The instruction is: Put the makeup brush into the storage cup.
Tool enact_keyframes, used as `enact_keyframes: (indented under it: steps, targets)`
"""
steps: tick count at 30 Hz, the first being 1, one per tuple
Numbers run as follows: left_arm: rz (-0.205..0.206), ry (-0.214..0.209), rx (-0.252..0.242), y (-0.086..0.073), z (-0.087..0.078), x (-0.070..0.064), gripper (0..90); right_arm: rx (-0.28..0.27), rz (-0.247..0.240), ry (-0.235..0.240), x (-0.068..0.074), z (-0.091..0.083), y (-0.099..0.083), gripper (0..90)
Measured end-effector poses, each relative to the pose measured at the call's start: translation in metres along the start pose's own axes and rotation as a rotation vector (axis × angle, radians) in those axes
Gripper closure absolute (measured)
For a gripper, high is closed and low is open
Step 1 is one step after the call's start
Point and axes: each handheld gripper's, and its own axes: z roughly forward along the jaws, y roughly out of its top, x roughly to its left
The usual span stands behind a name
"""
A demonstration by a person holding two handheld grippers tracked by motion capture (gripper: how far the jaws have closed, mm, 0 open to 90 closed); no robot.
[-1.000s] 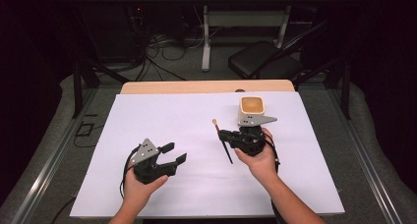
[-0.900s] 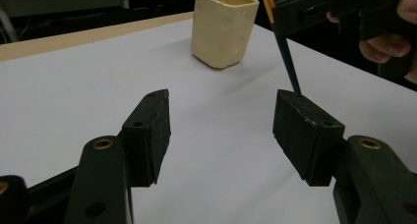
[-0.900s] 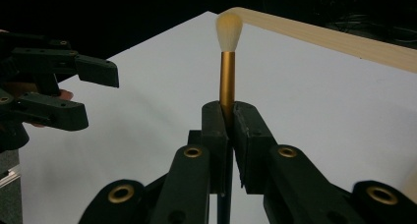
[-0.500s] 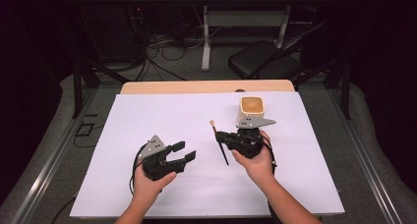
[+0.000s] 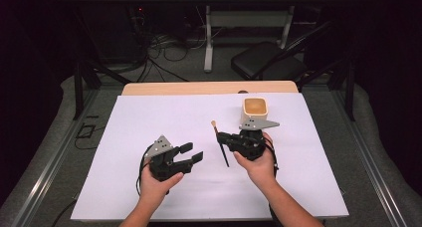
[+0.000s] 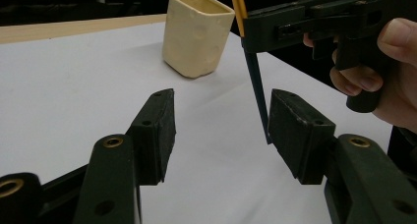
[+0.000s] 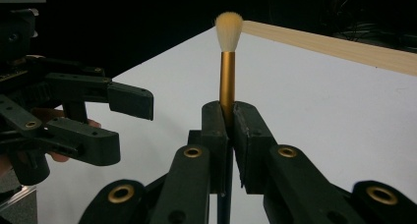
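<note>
A thin brush (image 5: 216,133) with a pale tuft, gold ferrule and dark handle is clamped in my right gripper (image 5: 222,139), which is shut on it at mid-table. In the right gripper view the brush (image 7: 227,76) stands up from between the closed jaws of my right gripper (image 7: 229,117). My left gripper (image 5: 191,153) is open a short way to the left, jaws pointing at the brush. In the left gripper view the dark handle (image 6: 258,86) hangs just in front of the right-hand pad (image 6: 295,130) of my left gripper (image 6: 223,130). A cream cup (image 5: 256,109) stands behind the right gripper.
A large white sheet (image 5: 149,117) covers the wooden table (image 5: 174,88). The cream cup (image 6: 196,35) sits on it beyond the left jaws. Beyond the table are a dark chair (image 5: 266,63), cables and a table frame on the floor.
My left gripper has moved right, towards the brush, still open. The right gripper has kept its hold on the brush and hardly shifted.
</note>
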Motion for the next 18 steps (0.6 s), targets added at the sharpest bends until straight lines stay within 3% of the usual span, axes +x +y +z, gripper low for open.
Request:
enact_keyframes:
  steps: [18]
  targets:
    - [-0.017,-0.032,0.000,0.0009,0.0101,-0.0045,46.0,-0.029,0.024,0.007,0.0021,0.0019,-0.0046,83.9]
